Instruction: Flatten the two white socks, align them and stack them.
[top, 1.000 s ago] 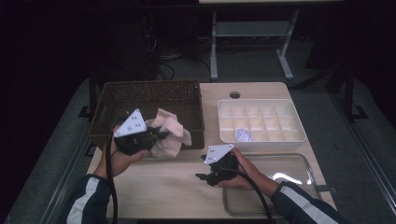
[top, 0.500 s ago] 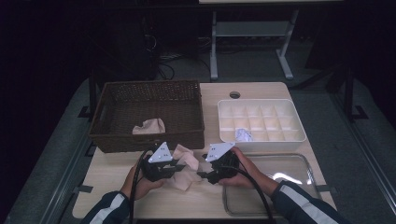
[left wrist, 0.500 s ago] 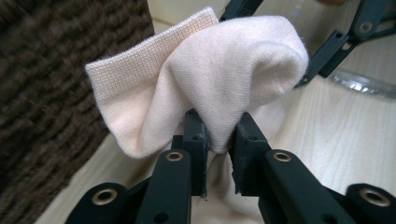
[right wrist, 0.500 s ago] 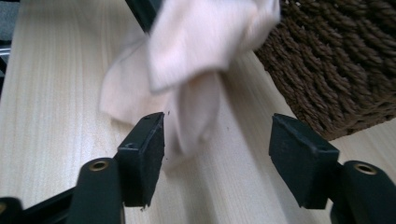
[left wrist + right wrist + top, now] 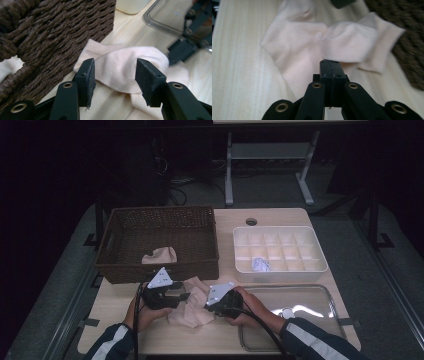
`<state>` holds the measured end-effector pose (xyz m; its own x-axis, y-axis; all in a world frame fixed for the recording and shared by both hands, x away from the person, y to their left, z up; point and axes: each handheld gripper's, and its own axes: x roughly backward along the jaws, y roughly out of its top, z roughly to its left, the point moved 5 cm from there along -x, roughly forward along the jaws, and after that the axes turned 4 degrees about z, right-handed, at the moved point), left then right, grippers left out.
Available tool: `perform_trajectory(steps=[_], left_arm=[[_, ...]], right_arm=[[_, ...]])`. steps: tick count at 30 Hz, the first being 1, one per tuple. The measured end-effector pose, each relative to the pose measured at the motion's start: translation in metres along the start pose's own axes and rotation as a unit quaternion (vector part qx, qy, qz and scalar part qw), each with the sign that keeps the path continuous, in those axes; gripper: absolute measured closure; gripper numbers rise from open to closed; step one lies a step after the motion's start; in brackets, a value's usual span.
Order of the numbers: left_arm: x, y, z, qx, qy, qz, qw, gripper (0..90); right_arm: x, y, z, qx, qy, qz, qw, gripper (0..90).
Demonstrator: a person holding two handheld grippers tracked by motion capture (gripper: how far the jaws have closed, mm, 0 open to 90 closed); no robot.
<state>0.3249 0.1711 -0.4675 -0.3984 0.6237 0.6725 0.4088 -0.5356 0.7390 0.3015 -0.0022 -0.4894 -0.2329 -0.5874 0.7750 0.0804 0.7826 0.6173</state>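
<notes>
A pink sock lies crumpled on the wooden table in front of the wicker basket. My left gripper is at its left end. Its jaws have just been opening and now straddle a raised fold of the sock without pressing it; the left gripper is open. My right gripper comes in from the right. Its jaws have just been closing, and the right gripper is now shut tight with its tips on the sock's cloth, pinching it.
A second pink sock lies inside the basket. A white divided box at the back right holds a white bundle. A clear tray sits by the right forearm. The right gripper's jaws show across the sock.
The left gripper brought the sock down from the basket to the table, then opened. The right gripper moved left to the sock and shut.
</notes>
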Motion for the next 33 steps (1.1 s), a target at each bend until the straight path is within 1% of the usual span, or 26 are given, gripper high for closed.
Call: perform_trajectory(steps=[1, 2, 3, 4, 5, 6, 7, 8, 9, 10, 11, 12, 13, 14, 15, 16, 18, 20, 22, 23, 25, 28, 29, 30, 31, 33], left_arm=[[-0.005, 0.001, -0.001, -0.010, 0.001, 0.007, 0.9999, 52.9], [-0.009, 0.001, -0.001, -0.016, 0.001, 0.010, 0.9998, 52.2], [-0.012, 0.003, -0.001, -0.021, -0.010, 0.013, 0.9996, 52.9], [-0.017, 0.004, -0.003, -0.019, -0.018, 0.008, 0.9996, 55.7], [-0.021, 0.005, -0.004, -0.030, -0.009, 0.019, 0.9993, 56.7], [-0.025, 0.005, -0.004, -0.037, -0.003, 0.027, 0.9990, 57.0], [-0.028, 0.004, -0.003, -0.045, -0.003, 0.036, 0.9983, 58.9], [-0.032, 0.004, -0.001, -0.036, 0.004, 0.038, 0.9987, 59.2], [-0.036, 0.001, 0.002, -0.030, 0.010, 0.049, 0.9983, 58.7], [-0.038, 0.000, 0.004, -0.030, 0.016, 0.054, 0.9980, 58.5], [-0.039, -0.002, 0.006, -0.033, 0.027, 0.062, 0.9972, 57.5], [-0.039, -0.005, 0.009, -0.027, 0.031, 0.065, 0.9971, 57.4], [-0.038, -0.006, 0.012, -0.016, 0.029, 0.064, 0.9974, 58.2], [-0.036, -0.008, 0.015, -0.014, 0.035, 0.068, 0.9970, 58.6], [-0.033, -0.011, 0.017, -0.016, 0.043, 0.072, 0.9964, 58.6], [-0.029, -0.013, 0.020, -0.011, 0.050, 0.075, 0.9959, 58.6], [-0.019, -0.021, 0.027, -0.001, 0.060, 0.083, 0.9947, 58.7], [-0.011, -0.028, 0.032, 0.003, 0.071, 0.086, 0.9938, 58.9], [-0.003, -0.035, 0.037, 0.018, 0.069, 0.090, 0.9934, 59.3], [0.001, -0.038, 0.039, 0.018, 0.076, 0.091, 0.9928, 58.6], [0.007, -0.042, 0.041, 0.024, 0.081, 0.093, 0.9921, 58.1], [0.014, -0.046, 0.041, 0.023, 0.095, 0.093, 0.9909, 54.0], [0.017, -0.046, 0.040, 0.020, 0.099, 0.089, 0.9909, 51.8], [0.020, -0.044, 0.039, 0.020, 0.100, 0.079, 0.9917, 50.3], [0.024, -0.041, 0.036, 0.020, 0.094, 0.071, 0.9929, 51.2], [0.031, -0.034, 0.028, 0.007, 0.088, 0.053, 0.9947, 51.3]], right_arm=[[-0.002, 0.000, 0.002, 0.005, 0.001, 0.002, 1.0000, 88.8], [-0.005, 0.001, 0.004, -0.001, 0.005, 0.006, 1.0000, 88.2], [-0.007, 0.000, 0.004, 0.005, 0.009, 0.011, 0.9999, 86.9], [-0.009, 0.001, 0.005, 0.003, 0.013, 0.013, 0.9998, 86.0], [-0.011, 0.001, 0.005, 0.005, 0.012, 0.014, 0.9998, 85.5], [-0.012, 0.002, 0.006, -0.001, 0.015, 0.012, 0.9998, 84.7], [-0.012, 0.002, 0.006, -0.002, 0.015, 0.014, 0.9998, 84.2], [-0.012, 0.003, 0.006, -0.006, 0.016, 0.013, 0.9998, 84.1], [-0.012, 0.002, 0.005, 0.000, 0.016, 0.014, 0.9998, 84.2], [-0.011, 0.001, 0.004, 0.004, 0.018, 0.016, 0.9997, 84.3], [-0.010, 0.000, 0.005, 0.003, 0.019, 0.019, 0.9996, 84.2], [-0.010, -0.001, 0.005, 0.008, 0.018, 0.020, 0.9996, 84.3], [-0.008, -0.002, 0.005, 0.012, 0.019, 0.023, 0.9995, 84.3], [-0.007, -0.003, 0.006, 0.020, 0.020, 0.026, 0.9992, 84.2], [-0.004, -0.005, 0.007, 0.021, 0.021, 0.033, 0.9990, 83.9], [-0.003, -0.007, 0.007, 0.025, 0.021, 0.033, 0.9989, 83.6], [0.000, -0.010, 0.007, 0.026, 0.027, 0.037, 0.9986, 82.9], [0.002, -0.012, 0.005, 0.031, 0.022, 0.041, 0.9984, 80.9], [0.003, -0.013, 0.005, 0.027, 0.025, 0.045, 0.9983, 80.5], [0.004, -0.013, 0.004, 0.027, 0.024, 0.046, 0.9983, 79.5], [0.003, -0.013, 0.003, 0.034, 0.022, 0.044, 0.9982, 78.2], [0.005, -0.014, 0.002, 0.029, 0.013, 0.046, 0.9985, 73.3], [0.006, -0.013, 0.002, 0.030, 0.014, 0.041, 0.9986, 74.1], [0.009, -0.013, 0.001, 0.031, 0.012, 0.039, 0.9987, 75.9], [0.012, -0.013, -0.001, 0.029, 0.010, 0.034, 0.9989, 76.9], [0.018, -0.013, -0.003, 0.020, 0.008, 0.028, 0.9994, 80.3]])
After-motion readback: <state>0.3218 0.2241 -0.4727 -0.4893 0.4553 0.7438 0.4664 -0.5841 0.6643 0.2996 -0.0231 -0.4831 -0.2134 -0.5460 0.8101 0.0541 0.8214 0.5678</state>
